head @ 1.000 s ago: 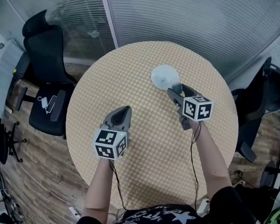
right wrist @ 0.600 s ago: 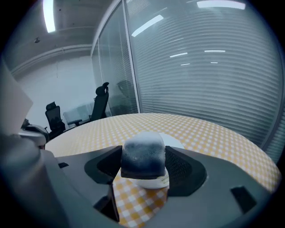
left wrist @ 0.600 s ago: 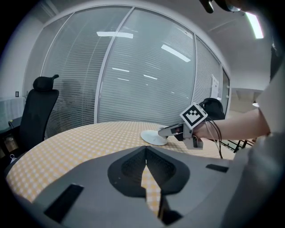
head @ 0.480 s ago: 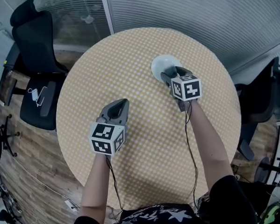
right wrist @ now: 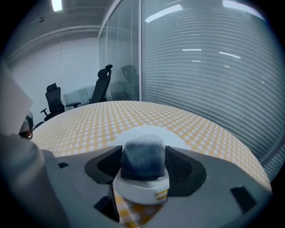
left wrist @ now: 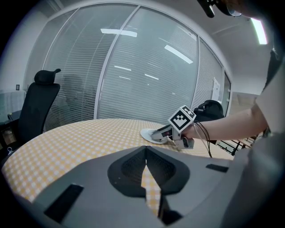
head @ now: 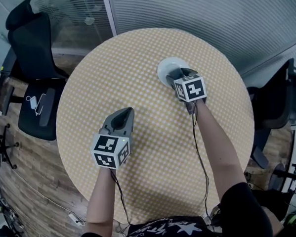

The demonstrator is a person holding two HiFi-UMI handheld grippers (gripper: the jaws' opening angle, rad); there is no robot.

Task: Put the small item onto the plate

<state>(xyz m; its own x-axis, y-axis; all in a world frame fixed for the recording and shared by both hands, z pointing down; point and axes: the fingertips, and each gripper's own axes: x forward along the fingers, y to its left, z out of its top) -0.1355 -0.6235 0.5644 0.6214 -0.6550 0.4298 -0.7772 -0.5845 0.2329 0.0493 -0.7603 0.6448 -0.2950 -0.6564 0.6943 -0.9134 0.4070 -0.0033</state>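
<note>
As my right gripper [head: 172, 79] grips: small dark, white-based item [right wrist: 142, 156], over round white plate [head: 163, 66], toward yellow-checked round table's [head: 130, 57] far edge
Left gripper [head: 124, 115]: my jaws together, empty

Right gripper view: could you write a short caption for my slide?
Right gripper grips the small item at the white plate's near edge.

Tongs [right wrist: 143, 168] clamped on small item [right wrist: 143, 156], white plate [right wrist: 176, 138] just behind

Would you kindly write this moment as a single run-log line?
right gripper: shut on small item, at near edge of plate | left gripper: shut, empty, over table | small item not yet released
</note>
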